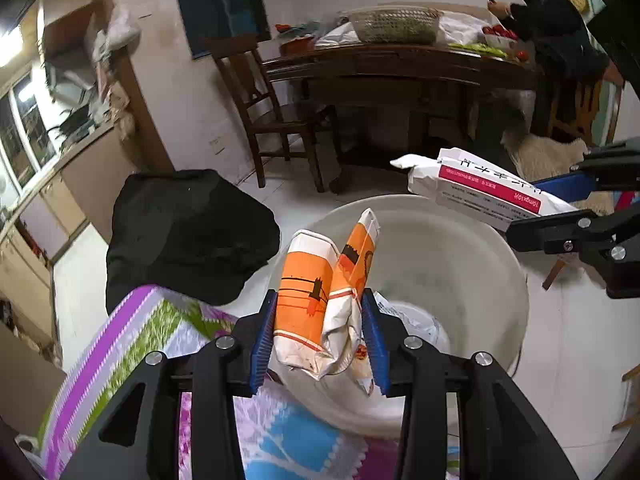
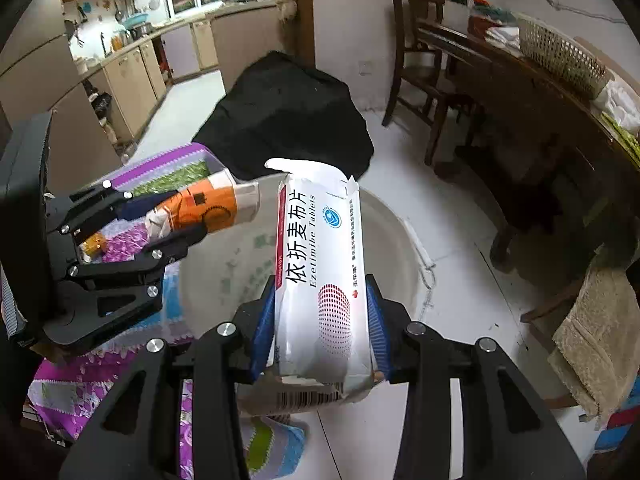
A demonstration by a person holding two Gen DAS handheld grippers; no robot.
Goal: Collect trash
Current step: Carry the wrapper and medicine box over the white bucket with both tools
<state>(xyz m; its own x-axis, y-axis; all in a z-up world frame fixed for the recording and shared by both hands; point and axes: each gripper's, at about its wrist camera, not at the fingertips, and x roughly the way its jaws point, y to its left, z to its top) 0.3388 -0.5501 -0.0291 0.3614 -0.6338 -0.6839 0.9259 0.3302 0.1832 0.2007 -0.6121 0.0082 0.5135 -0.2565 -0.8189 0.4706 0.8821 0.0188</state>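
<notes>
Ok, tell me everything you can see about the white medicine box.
The white box is a crushed cardboard tablet carton, printed with black Chinese characters, "Ezetimibe Tablets", a blue logo, a red dotted shape and a pink-red side stripe. Its far flap is torn open and a barcode shows at its near end. The right gripper pinches it between blue pads, pointing it away over the pale basin.
</notes>
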